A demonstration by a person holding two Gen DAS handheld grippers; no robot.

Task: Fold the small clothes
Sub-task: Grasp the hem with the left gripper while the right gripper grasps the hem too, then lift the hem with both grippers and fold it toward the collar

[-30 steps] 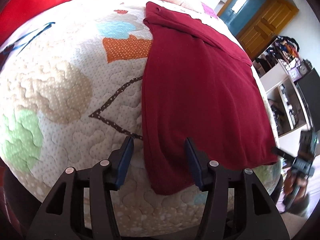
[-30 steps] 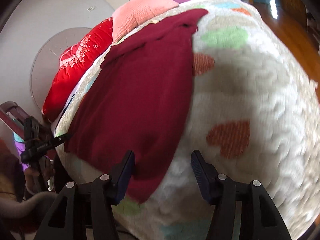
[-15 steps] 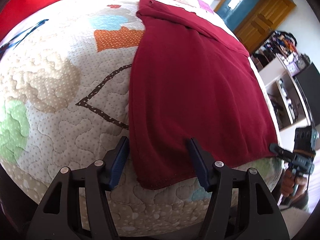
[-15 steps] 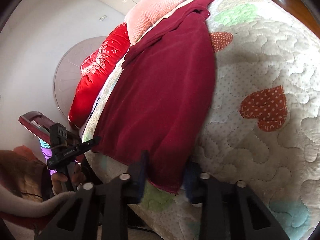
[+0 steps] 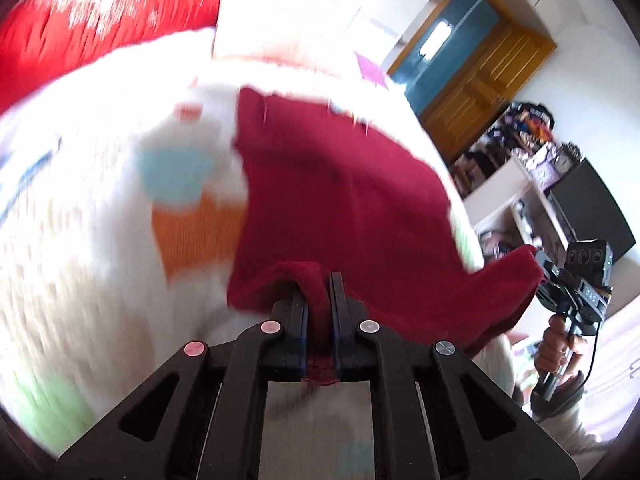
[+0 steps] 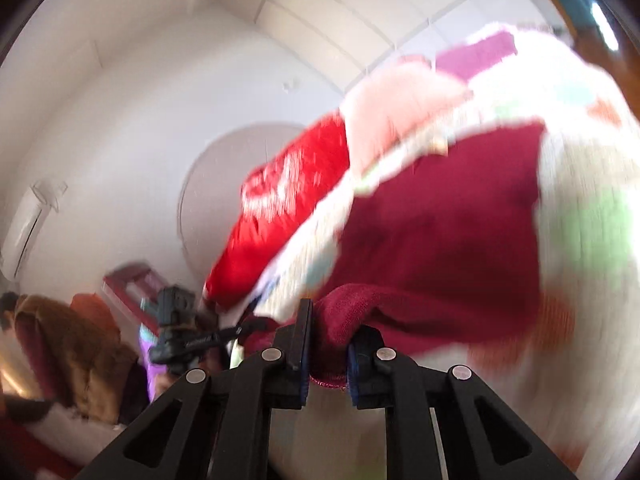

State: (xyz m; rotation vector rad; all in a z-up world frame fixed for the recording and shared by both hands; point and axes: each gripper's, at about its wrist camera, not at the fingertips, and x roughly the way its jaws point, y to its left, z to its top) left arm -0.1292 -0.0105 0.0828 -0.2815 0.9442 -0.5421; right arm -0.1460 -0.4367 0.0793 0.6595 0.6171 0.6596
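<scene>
A dark red garment (image 5: 340, 200) lies on the quilted bed (image 5: 80, 240), its near hem lifted off the quilt. My left gripper (image 5: 318, 280) is shut on one hem corner, cloth bunched between its pads. In the left wrist view the right gripper (image 5: 538, 260) holds the other corner up at the right. In the right wrist view the right gripper (image 6: 332, 320) has its jaws closing on a fold of the garment (image 6: 440, 232), the pads pressing it. The left gripper (image 6: 244, 328) shows at the left, gripping the far corner.
A red pillow (image 5: 100, 12) and a pink pillow (image 6: 400, 108) sit at the head of the bed. A cluttered shelf (image 5: 520, 184) and a wooden door (image 5: 480, 72) stand beyond the bed's right side. A hand (image 5: 556, 344) holds the right gripper's handle.
Both grippers went from open astride the hem to closed on it, then rose and tilted up, lifting the garment's near edge off the quilt. Both views are now motion-blurred.
</scene>
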